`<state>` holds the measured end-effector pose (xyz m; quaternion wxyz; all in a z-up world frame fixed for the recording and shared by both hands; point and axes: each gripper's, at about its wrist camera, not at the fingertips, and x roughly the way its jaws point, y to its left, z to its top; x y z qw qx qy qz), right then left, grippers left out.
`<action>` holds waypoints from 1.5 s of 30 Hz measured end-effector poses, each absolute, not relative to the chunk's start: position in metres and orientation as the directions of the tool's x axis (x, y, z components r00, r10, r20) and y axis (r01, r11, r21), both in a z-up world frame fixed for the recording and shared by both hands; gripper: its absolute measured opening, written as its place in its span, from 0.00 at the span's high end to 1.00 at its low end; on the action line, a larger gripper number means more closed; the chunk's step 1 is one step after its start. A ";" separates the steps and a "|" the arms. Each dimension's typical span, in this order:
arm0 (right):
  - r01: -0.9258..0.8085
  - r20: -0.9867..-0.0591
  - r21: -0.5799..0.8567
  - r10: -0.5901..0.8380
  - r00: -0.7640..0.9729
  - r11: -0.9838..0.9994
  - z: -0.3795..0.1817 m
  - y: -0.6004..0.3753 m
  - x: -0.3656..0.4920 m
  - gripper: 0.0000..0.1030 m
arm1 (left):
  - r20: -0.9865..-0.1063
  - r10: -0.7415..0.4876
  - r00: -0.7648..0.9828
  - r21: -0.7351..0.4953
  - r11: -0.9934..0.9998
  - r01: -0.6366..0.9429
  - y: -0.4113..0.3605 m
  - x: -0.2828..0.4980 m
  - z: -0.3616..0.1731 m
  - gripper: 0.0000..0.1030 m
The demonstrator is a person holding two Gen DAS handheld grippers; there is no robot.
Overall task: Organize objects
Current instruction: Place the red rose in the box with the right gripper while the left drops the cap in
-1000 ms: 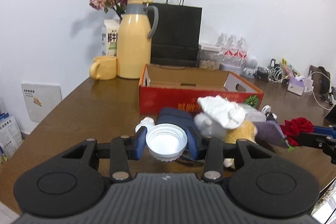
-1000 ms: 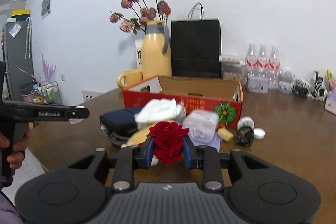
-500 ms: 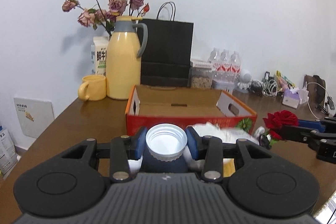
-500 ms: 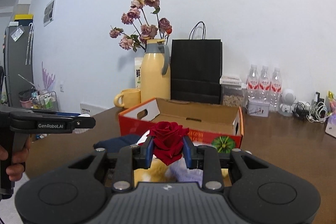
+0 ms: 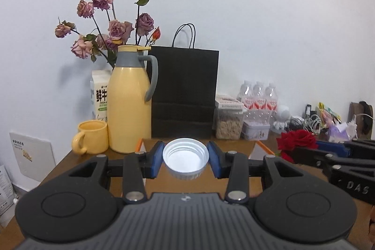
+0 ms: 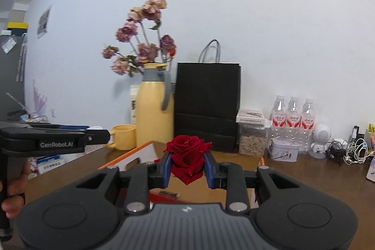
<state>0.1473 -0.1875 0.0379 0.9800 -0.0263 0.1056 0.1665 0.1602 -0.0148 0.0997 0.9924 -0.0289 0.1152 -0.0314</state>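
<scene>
While the left claw [image 5: 185, 162] pinches the white cap [image 5: 185, 158] and the right claw [image 6: 187, 166] pinches the red rose [image 6: 188, 157] — both above the open cardboard box [image 6: 131, 157] — lower each inside before releasing. Drop the rose gently; its petals would likely crush.

I see a glossy white plastic cap [image 5: 185, 158], a velvety, perhaps cloth, red rose [image 6: 187, 156], a matt black paper bag [image 5: 184, 95] and a smooth wooden table [image 6: 304, 179].

Cardboard box [image 5: 263, 148] mostly hidden behind left gripper [image 5: 185, 159].
</scene>
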 end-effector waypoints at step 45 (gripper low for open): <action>-0.219 -0.374 0.007 0.206 0.904 0.976 -0.023 -0.183 0.270 0.00 | -0.313 0.016 0.949 -0.076 0.996 -0.042 -0.024 0.265 0.058 0.00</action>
